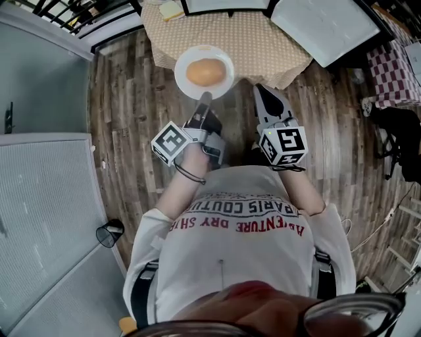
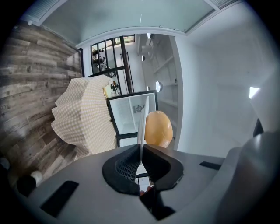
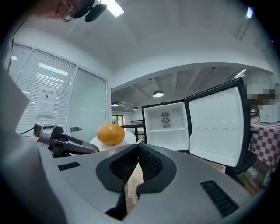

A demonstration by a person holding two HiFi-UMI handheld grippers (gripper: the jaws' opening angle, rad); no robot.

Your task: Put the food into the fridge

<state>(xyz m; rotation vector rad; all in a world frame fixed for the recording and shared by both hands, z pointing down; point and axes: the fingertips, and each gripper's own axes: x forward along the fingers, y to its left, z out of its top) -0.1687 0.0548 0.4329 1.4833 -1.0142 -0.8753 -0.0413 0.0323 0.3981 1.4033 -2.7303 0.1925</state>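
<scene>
A round orange food item (image 1: 206,71) lies on a white plate (image 1: 185,80), held in the air in front of the table. My left gripper (image 1: 204,100) is shut on the plate's near rim. In the left gripper view the plate (image 2: 143,114) shows edge-on between the jaws of the left gripper (image 2: 141,152), with the food (image 2: 158,127) on it. My right gripper (image 1: 262,91) is just right of the plate, shut and empty. In the right gripper view the right gripper (image 3: 138,146) points at the open mini fridge (image 3: 165,124), with the food (image 3: 110,134) to the left.
The fridge (image 1: 227,5) stands on a table with a tan checked cloth (image 1: 263,46), its door (image 1: 327,26) swung open to the right. The floor is wood planks (image 1: 131,105). A glass wall (image 1: 39,79) is at the left. A chequered cloth (image 1: 393,69) lies at the far right.
</scene>
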